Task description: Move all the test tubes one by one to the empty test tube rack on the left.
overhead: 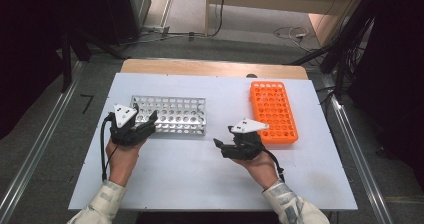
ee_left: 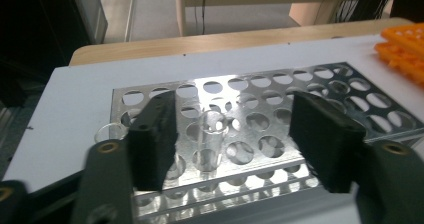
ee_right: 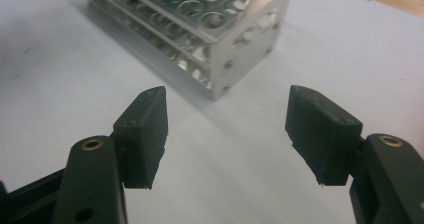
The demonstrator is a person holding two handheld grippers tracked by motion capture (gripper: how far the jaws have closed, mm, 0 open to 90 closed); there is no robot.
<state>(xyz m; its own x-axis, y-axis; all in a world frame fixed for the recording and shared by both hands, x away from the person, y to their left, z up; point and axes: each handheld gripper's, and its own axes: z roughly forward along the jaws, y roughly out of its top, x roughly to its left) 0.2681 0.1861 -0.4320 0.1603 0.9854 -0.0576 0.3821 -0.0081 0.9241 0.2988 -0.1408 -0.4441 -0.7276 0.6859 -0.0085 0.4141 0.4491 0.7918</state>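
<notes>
Two fingers of the left gripper (ee_left: 235, 144) are standing wide apart around a clear glass tube (ee_left: 212, 140) — not touching it. The tube is sitting upright in a hole near the front of the metal rack (ee_left: 350, 91) on the tabletop (overhead: 180, 169). If this gripper is pulling back crooked, a finger could be bumping the tube and tipping it. The right gripper (ee_right: 227, 134) is waiting wide open and empty — near the rack's corner.
</notes>
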